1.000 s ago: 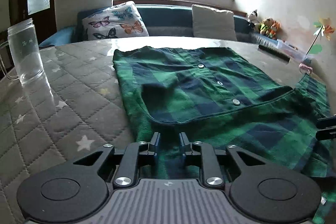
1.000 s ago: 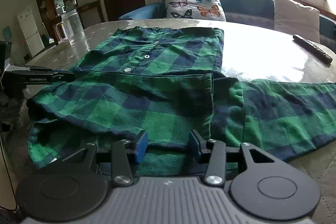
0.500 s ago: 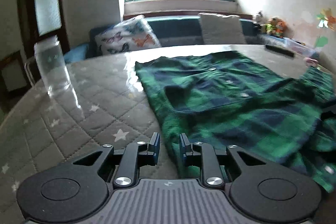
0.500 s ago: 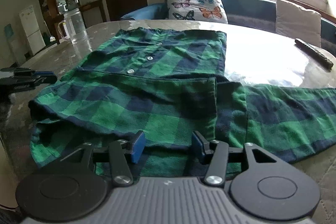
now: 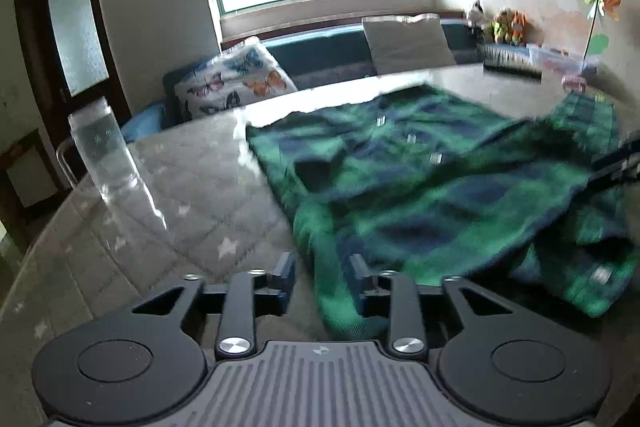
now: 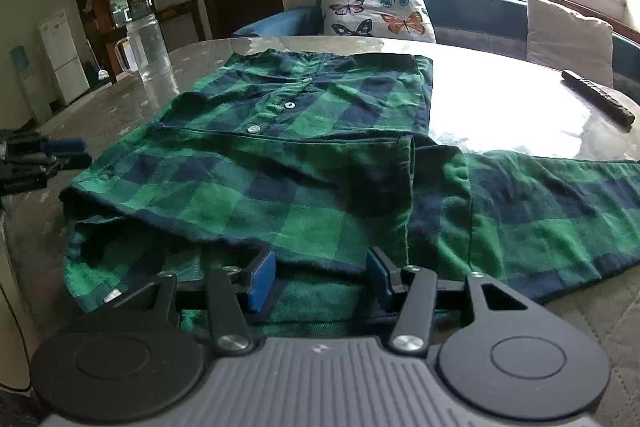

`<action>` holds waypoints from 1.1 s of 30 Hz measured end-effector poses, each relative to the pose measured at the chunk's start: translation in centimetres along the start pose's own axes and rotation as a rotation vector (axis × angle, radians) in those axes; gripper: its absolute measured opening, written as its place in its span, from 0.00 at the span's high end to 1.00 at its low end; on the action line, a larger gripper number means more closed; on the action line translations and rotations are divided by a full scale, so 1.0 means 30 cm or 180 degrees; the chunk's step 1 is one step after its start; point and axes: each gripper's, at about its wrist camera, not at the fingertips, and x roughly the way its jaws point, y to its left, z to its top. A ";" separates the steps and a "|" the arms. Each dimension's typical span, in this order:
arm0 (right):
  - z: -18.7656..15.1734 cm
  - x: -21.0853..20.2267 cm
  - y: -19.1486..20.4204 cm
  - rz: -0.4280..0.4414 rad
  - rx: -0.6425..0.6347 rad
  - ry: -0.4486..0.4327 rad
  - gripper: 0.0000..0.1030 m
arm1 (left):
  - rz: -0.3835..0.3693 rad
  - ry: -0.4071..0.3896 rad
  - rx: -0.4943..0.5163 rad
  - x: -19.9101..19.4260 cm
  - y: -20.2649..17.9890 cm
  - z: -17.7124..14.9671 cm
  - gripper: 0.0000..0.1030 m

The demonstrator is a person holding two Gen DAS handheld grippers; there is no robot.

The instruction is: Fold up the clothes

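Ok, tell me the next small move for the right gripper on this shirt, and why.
Probably ease the right gripper forward and close its fingers on the plaid shirt hem. They stand open over the near edge with cloth between them, unpinched, and the right sleeve lies spread sideways across the table, unfolded.

No text, label or number is legible anywhere.

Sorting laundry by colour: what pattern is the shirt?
Green and navy check shirt, clearest in the right wrist view.
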 end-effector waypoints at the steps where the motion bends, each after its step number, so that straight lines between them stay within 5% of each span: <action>1: -0.002 -0.009 -0.002 0.0015 0.0023 -0.0016 0.50 | -0.0021 -0.0037 -0.0003 -0.006 -0.010 0.016 0.56; 5: -0.002 -0.069 -0.045 -0.0005 0.0175 -0.0135 0.50 | -0.0182 -0.0083 0.0041 0.014 -0.087 0.065 0.49; 12: 0.016 -0.115 -0.278 -0.0678 0.0440 -0.0278 0.50 | -0.0528 -0.0080 0.0165 0.089 -0.254 0.143 0.46; 22: 0.031 -0.005 -0.552 -0.1149 0.0662 -0.0158 0.51 | -0.0916 0.0050 0.0418 0.201 -0.493 0.223 0.46; 33: 0.040 -0.002 -0.805 -0.1545 0.0947 -0.0239 0.51 | -0.1026 0.0222 0.0477 0.289 -0.632 0.262 0.46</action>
